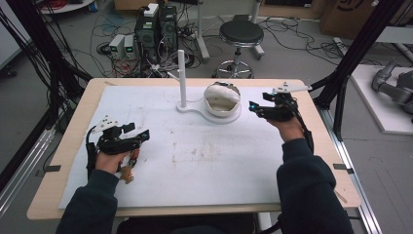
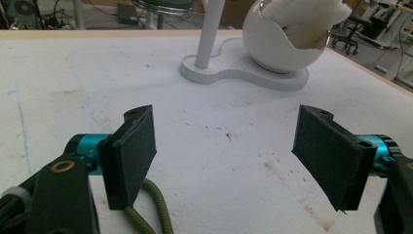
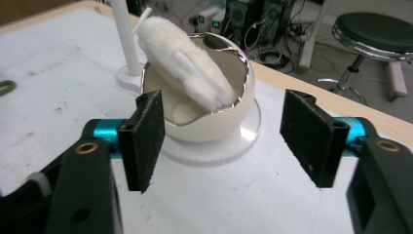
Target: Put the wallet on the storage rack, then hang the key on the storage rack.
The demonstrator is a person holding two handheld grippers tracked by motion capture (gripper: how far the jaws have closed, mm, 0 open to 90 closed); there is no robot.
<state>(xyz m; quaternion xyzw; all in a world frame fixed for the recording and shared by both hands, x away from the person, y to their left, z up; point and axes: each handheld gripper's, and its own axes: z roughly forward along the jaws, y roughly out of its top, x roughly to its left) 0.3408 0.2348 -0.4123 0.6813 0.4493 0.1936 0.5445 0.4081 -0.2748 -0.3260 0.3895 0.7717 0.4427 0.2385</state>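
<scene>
The high view looks down and forward over the whole table [image 1: 73,195]. Both gripper views sit low and close, and both face the white bowl [image 2: 277,44].

The tabletop [image 1: 73,122] shows a pale wood edge under a matt white sheet [image 1: 195,161], smudged with brownish marks. At the far middle, the egg-shaped holder [image 3: 214,122] looks like glossy white ceramic or plastic with a shiny metallic rim, and a fluffy white duster [image 3: 185,63] lies in it. Each claw carries matt black, felt-like pads [image 2: 134,151] on shiny teal metal.
</scene>
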